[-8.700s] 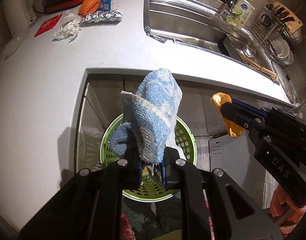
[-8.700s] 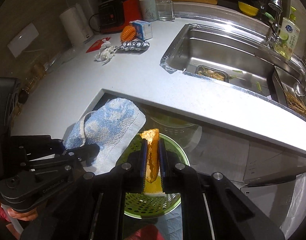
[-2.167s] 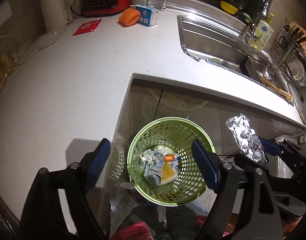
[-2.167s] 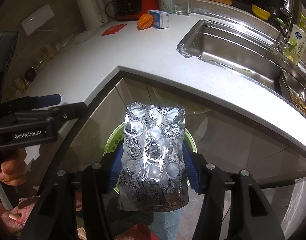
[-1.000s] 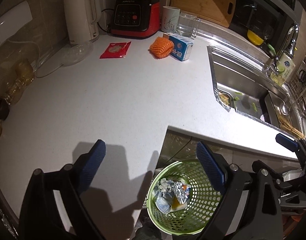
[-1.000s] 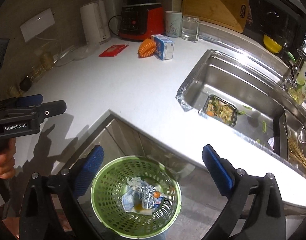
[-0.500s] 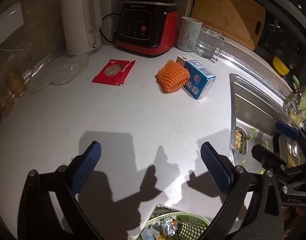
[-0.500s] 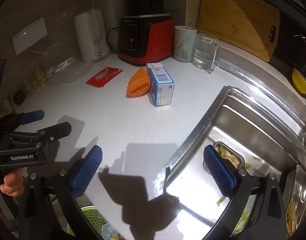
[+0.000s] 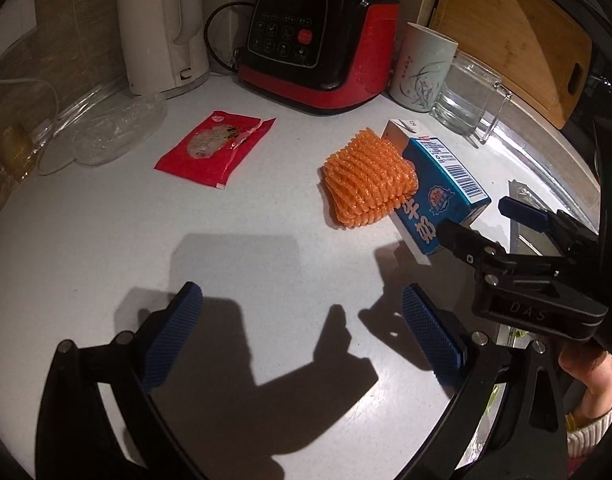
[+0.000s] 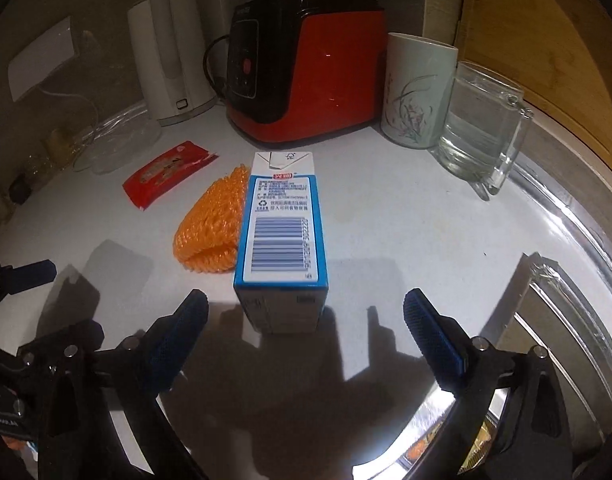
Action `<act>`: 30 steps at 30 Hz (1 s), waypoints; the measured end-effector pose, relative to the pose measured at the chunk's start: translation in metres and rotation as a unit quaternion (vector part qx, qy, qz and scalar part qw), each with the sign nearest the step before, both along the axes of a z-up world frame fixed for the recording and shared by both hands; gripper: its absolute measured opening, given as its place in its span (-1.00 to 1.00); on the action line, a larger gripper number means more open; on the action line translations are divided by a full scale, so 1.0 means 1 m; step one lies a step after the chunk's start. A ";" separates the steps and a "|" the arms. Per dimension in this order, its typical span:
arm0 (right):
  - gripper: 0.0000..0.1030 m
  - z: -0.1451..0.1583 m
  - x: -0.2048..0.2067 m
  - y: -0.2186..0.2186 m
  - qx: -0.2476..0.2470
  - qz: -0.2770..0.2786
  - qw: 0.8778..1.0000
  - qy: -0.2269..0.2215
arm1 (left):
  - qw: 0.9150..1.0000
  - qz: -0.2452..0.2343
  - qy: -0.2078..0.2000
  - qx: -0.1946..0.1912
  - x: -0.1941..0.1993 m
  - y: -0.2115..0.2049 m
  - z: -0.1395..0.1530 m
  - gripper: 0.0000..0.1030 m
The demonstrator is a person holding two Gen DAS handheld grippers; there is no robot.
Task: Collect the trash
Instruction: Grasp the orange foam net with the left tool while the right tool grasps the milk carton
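Note:
A blue and white milk carton lies on the white counter, with an orange foam net against its left side. My right gripper is open and empty, its jaws wide just short of the carton's near end. A red snack wrapper lies farther left. My left gripper is open and empty over bare counter, nearer than the net and carton. The right gripper shows at the right of the left wrist view, around the carton's end.
A red and black appliance, a white kettle, a ceramic cup and a glass mug stand along the back wall. A wooden cutting board leans behind. The steel sink rim lies to the right.
Both grippers have moved forward from over the green bin to low over the counter. The right gripper has closed in on the milk carton. Both stay open.

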State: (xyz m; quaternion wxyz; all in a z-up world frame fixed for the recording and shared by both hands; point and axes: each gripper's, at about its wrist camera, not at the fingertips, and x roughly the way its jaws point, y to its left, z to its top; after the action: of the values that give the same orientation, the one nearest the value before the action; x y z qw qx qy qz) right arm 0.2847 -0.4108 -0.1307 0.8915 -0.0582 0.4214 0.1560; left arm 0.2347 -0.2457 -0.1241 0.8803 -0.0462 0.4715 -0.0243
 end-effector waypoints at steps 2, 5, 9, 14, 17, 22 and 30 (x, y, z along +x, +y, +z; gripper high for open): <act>0.76 -0.004 0.009 0.003 0.001 0.011 1.000 -0.001 | 1.000 0.003 0.002 0.003 0.004 -0.004 -0.003 0.85; 0.23 -0.011 0.019 0.004 0.002 0.023 1.000 0.010 | 1.000 0.005 0.001 0.009 0.009 -0.010 -0.005 0.85; -0.14 -0.014 0.024 -0.013 0.023 0.009 0.999 0.024 | 1.000 0.001 -0.004 0.015 0.019 -0.022 -0.005 0.85; -0.14 -0.012 0.024 -0.040 0.032 -0.012 0.999 0.027 | 1.000 -0.001 -0.011 0.025 0.044 -0.043 -0.008 0.85; -0.14 -0.009 0.022 -0.060 0.035 -0.025 0.999 0.023 | 0.999 -0.004 -0.013 0.031 0.064 -0.058 -0.012 0.85; -0.14 -0.006 0.020 -0.086 0.042 -0.039 0.998 0.023 | 1.000 0.006 -0.014 0.025 0.093 -0.076 -0.016 0.85; -0.14 -0.004 0.019 -0.097 0.050 -0.041 0.998 0.020 | 0.998 0.032 0.020 0.042 0.119 -0.093 -0.036 0.22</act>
State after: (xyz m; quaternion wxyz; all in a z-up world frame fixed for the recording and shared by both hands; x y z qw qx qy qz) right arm 0.3037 -0.5075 -0.1350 0.8902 0.0073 0.4332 0.1412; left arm 0.3536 -0.3383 -0.1601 0.8720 -0.0250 0.4882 0.0245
